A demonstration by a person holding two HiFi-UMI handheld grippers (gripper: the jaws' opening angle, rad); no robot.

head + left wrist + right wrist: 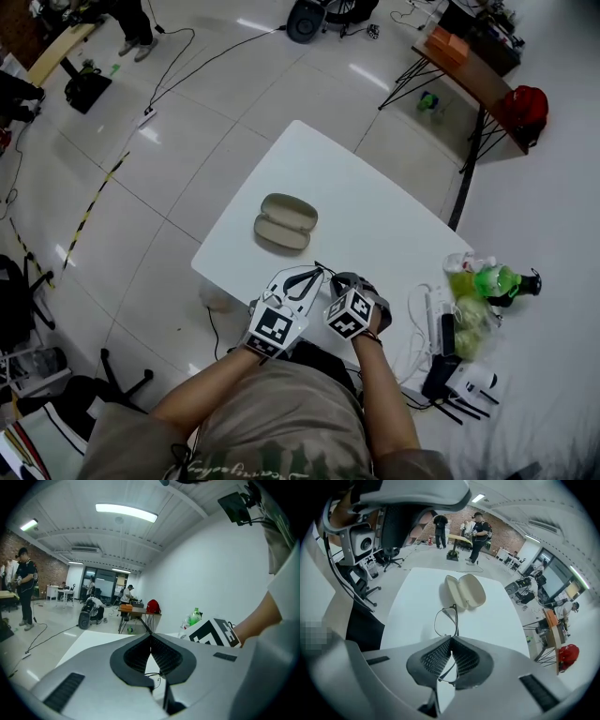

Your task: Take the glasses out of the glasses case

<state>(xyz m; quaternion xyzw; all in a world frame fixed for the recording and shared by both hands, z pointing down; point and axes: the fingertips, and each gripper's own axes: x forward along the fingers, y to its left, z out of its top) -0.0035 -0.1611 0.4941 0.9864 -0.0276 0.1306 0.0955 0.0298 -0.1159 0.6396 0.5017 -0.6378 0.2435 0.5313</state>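
The left tool (pixel 150 637) was closed, with nothing clearly between its jaws. The right tool (pixel 451 640) was clamped on the thin black wire-framed glasses (pixel 445 620), holding them over the white worktop (pixel 375 206), well apart from the open beige clamshell case (pixel 286 222). The removal looked complete. The next move probably called for setting the glasses down gently.

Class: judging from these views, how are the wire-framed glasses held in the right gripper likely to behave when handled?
The glasses look thin-wired, so probably light but easily bent; the right gripper, shut on the frame, likely needs gentle force. Held at one spot, they may swivel. Their lenses could scratch if pushed across the table.
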